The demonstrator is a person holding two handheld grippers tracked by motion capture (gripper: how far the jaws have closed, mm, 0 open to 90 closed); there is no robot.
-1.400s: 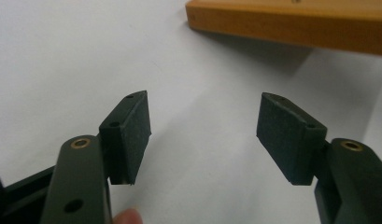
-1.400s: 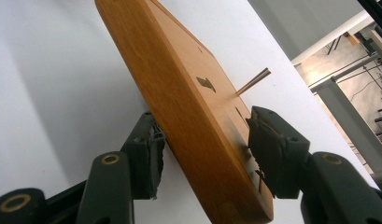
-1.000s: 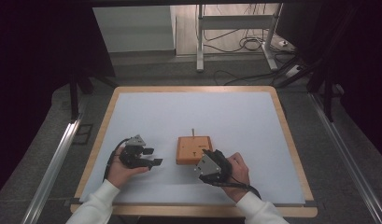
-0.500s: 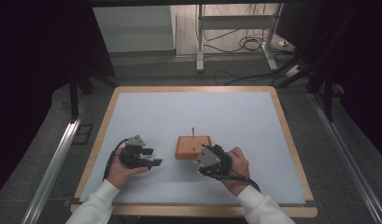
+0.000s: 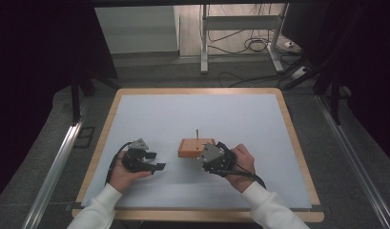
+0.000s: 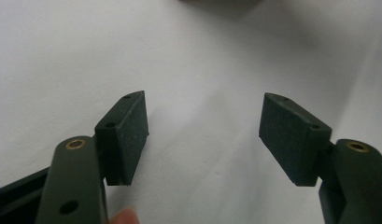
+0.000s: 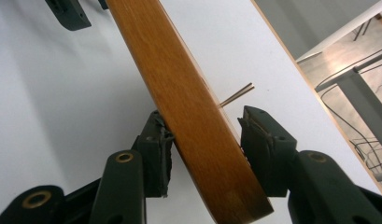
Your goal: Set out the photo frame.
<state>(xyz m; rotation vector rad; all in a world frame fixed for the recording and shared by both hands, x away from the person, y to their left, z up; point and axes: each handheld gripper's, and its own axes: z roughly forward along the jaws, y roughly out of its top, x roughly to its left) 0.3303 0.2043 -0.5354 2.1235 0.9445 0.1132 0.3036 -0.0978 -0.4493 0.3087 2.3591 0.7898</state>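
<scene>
While no writing is legible:
Right gripper [image 7: 205,137]: jaws just closing, clamping wooden block [image 7: 188,107], now lifted.
Left gripper [image 6: 202,135]: open, unmoved.

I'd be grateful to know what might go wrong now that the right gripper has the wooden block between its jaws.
1. The right gripper, whose jaws have just been closing, grips the wooden block near one end only; it may pivot or slip.
2. The thin pin on the block could catch or bend.
3. The left gripper stands open beside the block, giving no support.
</scene>
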